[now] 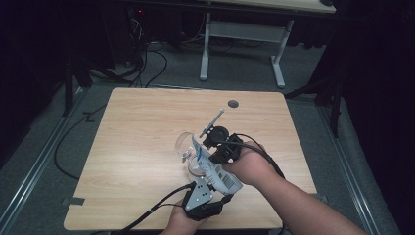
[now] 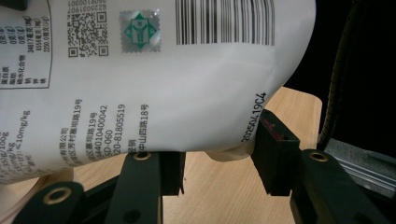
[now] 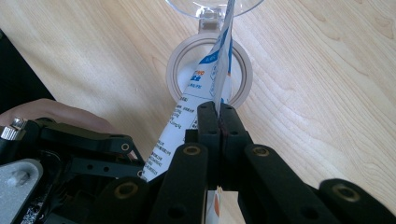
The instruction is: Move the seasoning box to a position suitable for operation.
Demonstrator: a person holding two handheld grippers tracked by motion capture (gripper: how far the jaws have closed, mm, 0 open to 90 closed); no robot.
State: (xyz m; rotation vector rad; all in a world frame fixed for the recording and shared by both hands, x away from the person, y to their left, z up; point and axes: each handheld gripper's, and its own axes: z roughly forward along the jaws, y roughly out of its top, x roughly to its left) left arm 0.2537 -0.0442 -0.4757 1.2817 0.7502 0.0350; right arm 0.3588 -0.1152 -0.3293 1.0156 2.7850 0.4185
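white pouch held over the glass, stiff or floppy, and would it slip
Probably floppy: the white pouch bulges and curves between the left tool pads. Its glossy film looks slippery. The right tool pinches a thin flat edge, so likely light.

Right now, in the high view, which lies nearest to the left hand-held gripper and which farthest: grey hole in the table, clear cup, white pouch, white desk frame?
1. white pouch, right at the left hand-held gripper
2. clear cup, just beyond, slightly left
3. grey hole, near the table's far edge
4. white desk frame, on the floor behind the table
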